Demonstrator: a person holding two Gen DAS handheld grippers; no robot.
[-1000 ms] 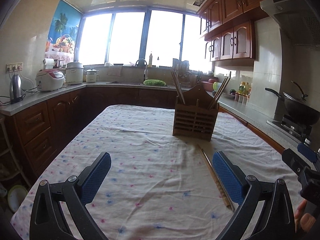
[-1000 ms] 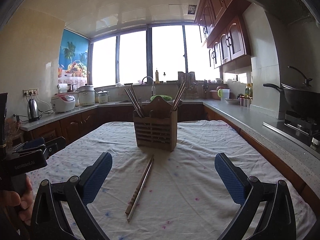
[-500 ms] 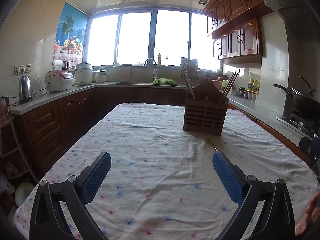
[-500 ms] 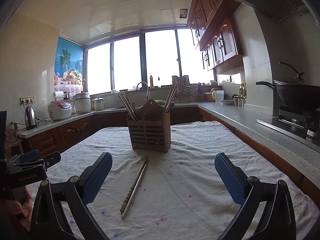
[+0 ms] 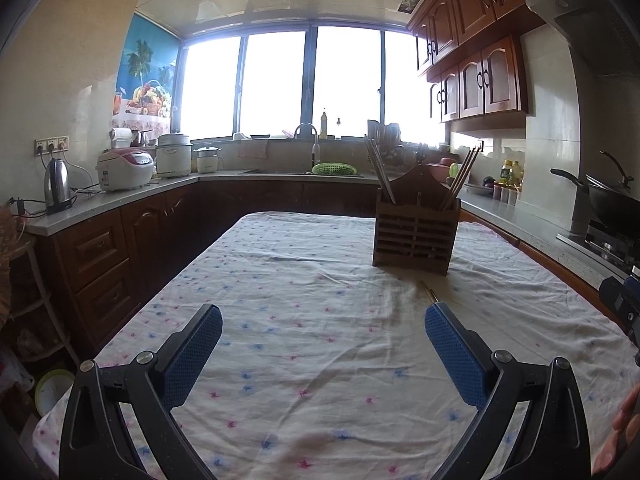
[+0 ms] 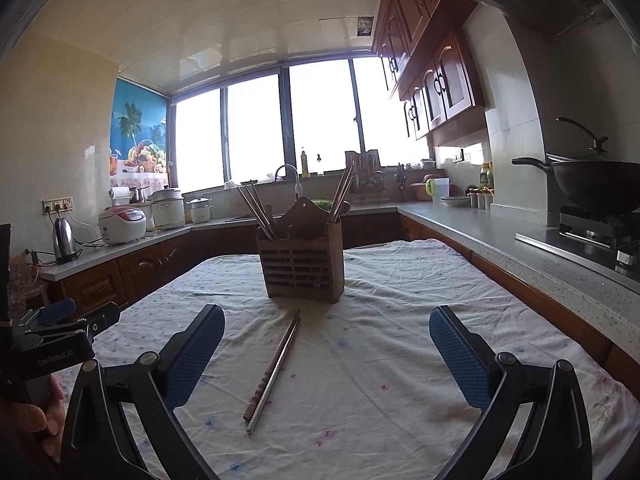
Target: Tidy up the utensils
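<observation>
At the far left of the right wrist view, the left tool (image 6: 64, 320) was seen gripped in a hand (image 6: 38, 420), hovering above the edge of the worktop (image 6: 400, 360). In its own view, the left tool (image 5: 322, 336) was held wide, nothing between its blue pads, over the flowered cloth (image 5: 304, 312). Just right of it, a pair of chopsticks (image 6: 274, 370) was laid flat on the cloth, side by side, pointing toward the wooden utensil holder (image 6: 302, 258) and stopping just short of its base. From the left wrist view only their far tips (image 5: 430, 292) were shown, the rest hidden behind the tool's right pad. The holder (image 5: 414, 226) was stood upright near the middle of the worktop, with chopsticks leaned out of its left compartment (image 6: 256, 210) and more out of its right compartment (image 6: 342, 194). The right tool (image 6: 326, 336) was spread wide as well, empty, with the loose pair lying on the cloth between its pads, nearer the left one. At the far right, a wok (image 6: 596, 180) was seen on the stove.
</observation>
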